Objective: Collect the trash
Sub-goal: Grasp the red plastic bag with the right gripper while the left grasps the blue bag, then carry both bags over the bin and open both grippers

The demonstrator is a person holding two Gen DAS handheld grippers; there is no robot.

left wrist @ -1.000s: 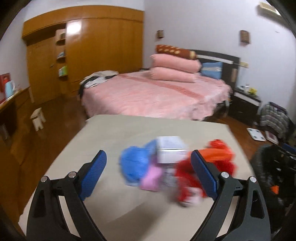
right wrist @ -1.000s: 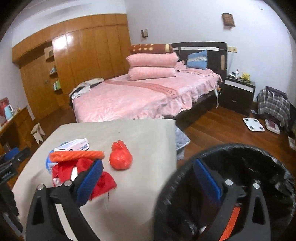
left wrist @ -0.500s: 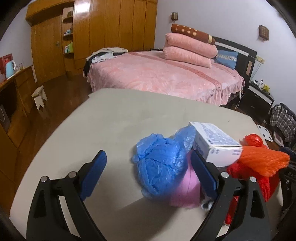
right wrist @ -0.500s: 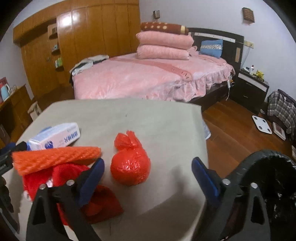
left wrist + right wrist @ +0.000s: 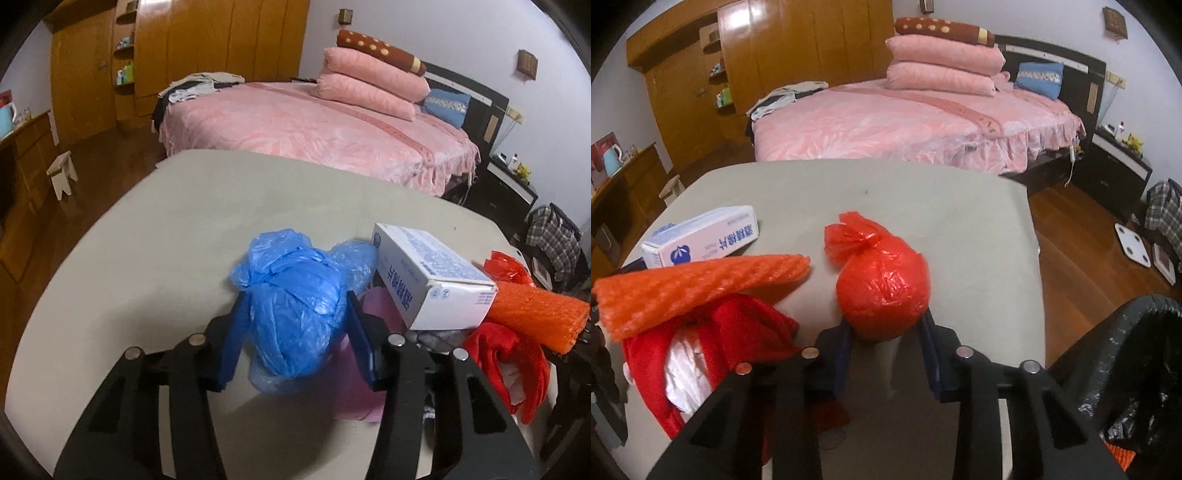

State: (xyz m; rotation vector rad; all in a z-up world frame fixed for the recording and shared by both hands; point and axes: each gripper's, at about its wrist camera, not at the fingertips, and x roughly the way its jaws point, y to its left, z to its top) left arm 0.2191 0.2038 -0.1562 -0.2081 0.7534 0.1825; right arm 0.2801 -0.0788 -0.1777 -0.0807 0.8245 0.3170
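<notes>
Left wrist view: pink bed (image 5: 314, 129) beyond the far edge of the grey bench (image 5: 166, 258). On the bench, blue plastic bag (image 5: 295, 314), knotted, sits near the middle; left gripper (image 5: 293, 332) fingers are closing on it, blue pads against both its sides. White carton (image 5: 432, 280) lies just right of the blue bag, resting on a pink sheet (image 5: 354, 380) and red cloth (image 5: 513, 362). Orange foam net (image 5: 539, 317) is right of the carton, touching it.

Right wrist view: same bench (image 5: 942, 206), bed (image 5: 905, 122) behind. Black-lined trash bin (image 5: 1137, 369) stands off the bench's right edge, on the floor. Red plastic bag (image 5: 882, 291), tied at top, sits mid-bench; right gripper (image 5: 886, 332) fingers closing on its lower sides, pads touching. Orange foam net (image 5: 694, 288) and red cloth (image 5: 738, 332) left of the red bag, carton (image 5: 701, 243) behind them.
</notes>
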